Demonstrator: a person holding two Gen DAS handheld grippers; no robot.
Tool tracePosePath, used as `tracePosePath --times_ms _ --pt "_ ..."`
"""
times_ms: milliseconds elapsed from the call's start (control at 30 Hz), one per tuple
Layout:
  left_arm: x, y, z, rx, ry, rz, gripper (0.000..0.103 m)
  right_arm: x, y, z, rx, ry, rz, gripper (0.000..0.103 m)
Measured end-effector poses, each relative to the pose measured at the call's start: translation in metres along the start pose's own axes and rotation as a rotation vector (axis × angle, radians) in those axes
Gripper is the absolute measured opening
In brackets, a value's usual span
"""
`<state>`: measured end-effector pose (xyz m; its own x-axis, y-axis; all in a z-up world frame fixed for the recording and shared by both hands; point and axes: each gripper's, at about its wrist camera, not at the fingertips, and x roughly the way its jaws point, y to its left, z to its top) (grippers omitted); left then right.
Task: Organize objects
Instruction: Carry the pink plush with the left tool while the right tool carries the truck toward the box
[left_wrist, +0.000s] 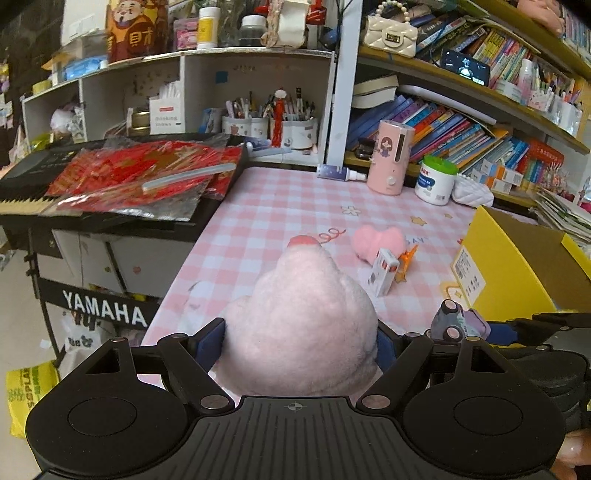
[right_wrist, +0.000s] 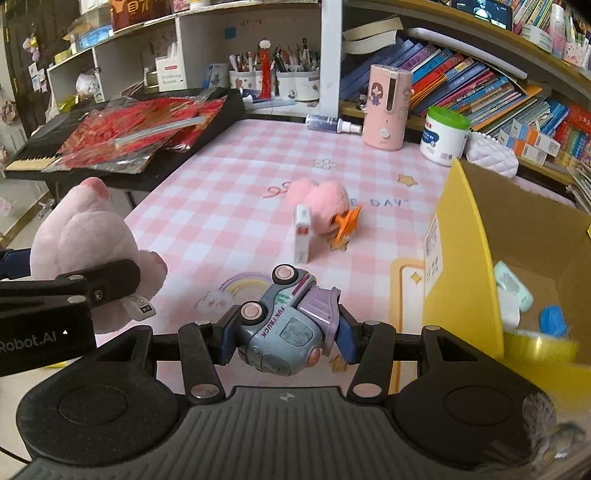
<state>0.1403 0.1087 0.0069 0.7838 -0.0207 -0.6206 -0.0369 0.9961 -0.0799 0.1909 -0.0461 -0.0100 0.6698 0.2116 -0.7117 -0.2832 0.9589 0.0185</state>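
Observation:
My left gripper (left_wrist: 299, 345) is shut on a pale pink plush toy (left_wrist: 299, 325), held above the pink checked tablecloth (left_wrist: 258, 221); the plush also shows in the right wrist view (right_wrist: 85, 236). My right gripper (right_wrist: 286, 332) is shut on a blue and purple toy truck (right_wrist: 284, 325), also seen in the left wrist view (left_wrist: 454, 323). On the cloth lie a pink fluffy heart (right_wrist: 317, 195), a small white box (right_wrist: 302, 234) standing upright, and an orange clip (right_wrist: 345, 225). A yellow cardboard box (right_wrist: 461, 240) stands open at the right.
The yellow box holds a mint case (right_wrist: 513, 288), a blue item (right_wrist: 552, 319) and a yellow tape roll (right_wrist: 539, 347). A pink humidifier (right_wrist: 386, 107), a white tub (right_wrist: 445, 136) and a spray bottle (right_wrist: 332, 123) stand at the back. A Yamaha keyboard (left_wrist: 44, 173) with red packets sits at the left.

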Motion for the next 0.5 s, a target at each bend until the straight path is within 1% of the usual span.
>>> tracePosePath --times_ms 267,500 --pt "-0.034 0.014 -0.03 -0.029 0.009 0.001 0.081 -0.026 0.021 -0.034 -0.005 0.021 -0.001 0.049" --pt "-0.062 0.014 -0.051 -0.013 0.009 -0.015 0.081 -0.053 0.027 -0.061 0.024 0.012 -0.014 0.049"
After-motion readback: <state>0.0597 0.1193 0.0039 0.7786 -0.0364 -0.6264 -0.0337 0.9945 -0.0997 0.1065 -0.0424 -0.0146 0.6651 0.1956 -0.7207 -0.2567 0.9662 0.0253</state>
